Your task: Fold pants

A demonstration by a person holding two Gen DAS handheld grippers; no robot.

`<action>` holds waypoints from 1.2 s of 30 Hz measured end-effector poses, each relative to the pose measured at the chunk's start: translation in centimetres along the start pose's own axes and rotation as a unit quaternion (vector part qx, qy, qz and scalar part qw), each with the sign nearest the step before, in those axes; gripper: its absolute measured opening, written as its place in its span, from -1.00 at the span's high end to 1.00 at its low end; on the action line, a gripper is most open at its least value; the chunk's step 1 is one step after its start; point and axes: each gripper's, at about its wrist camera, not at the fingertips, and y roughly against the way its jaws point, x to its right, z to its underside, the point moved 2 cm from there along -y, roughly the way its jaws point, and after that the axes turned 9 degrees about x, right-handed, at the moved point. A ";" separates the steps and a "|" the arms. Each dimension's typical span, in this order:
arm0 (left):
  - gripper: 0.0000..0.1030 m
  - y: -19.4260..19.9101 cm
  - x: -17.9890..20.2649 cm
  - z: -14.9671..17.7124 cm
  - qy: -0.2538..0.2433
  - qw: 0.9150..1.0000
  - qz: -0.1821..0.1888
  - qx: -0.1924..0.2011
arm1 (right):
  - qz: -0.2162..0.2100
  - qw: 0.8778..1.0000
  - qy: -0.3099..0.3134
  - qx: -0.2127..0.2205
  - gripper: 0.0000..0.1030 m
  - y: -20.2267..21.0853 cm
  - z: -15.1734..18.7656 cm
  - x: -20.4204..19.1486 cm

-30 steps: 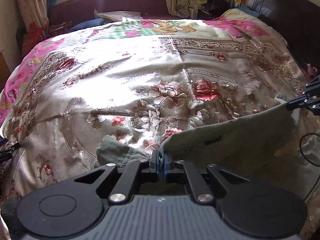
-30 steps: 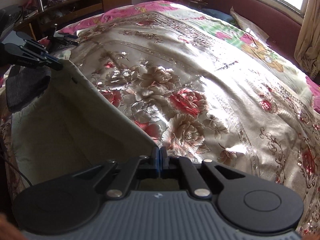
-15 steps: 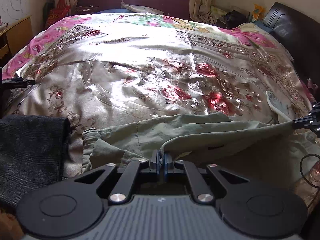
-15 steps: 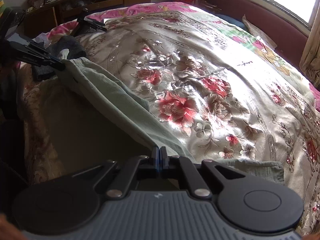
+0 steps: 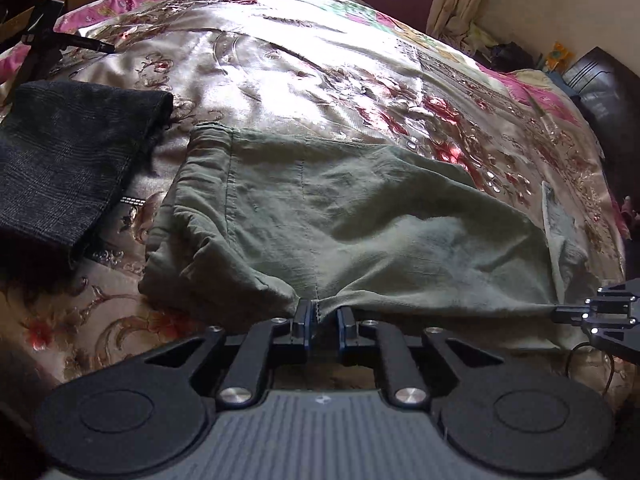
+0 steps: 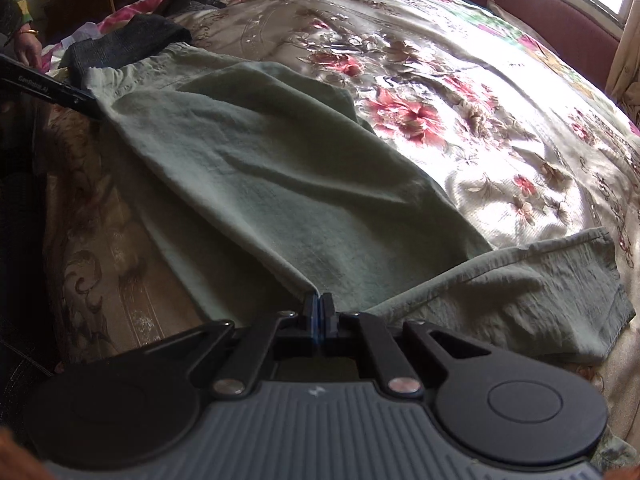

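The olive pants (image 5: 340, 216), hanging above the floral bedspread (image 5: 304, 60) a second ago, now lie spread on it beside a dark garment (image 5: 68, 160). The left gripper (image 5: 323, 322) has just been opening, the hem loose between its narrowly parted jaws. The right gripper (image 6: 319, 314) stays clamped on the edge.
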 end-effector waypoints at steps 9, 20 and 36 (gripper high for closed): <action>-0.27 2.4 -2.5 1.9 0.178 0.981 -0.041 0.066 | 0.042 0.979 -0.189 0.070 -0.14 3.5 2.2 3.2; 0.05 1.7 -3.4 2.1 0.268 0.944 -0.137 0.135 | 0.112 0.964 -0.236 0.044 0.31 0.4 1.4 5.9; 0.54 3.4 -3.0 -0.8 0.185 0.947 -0.180 0.192 | 0.153 0.953 -0.238 0.109 0.98 5.5 1.1 4.0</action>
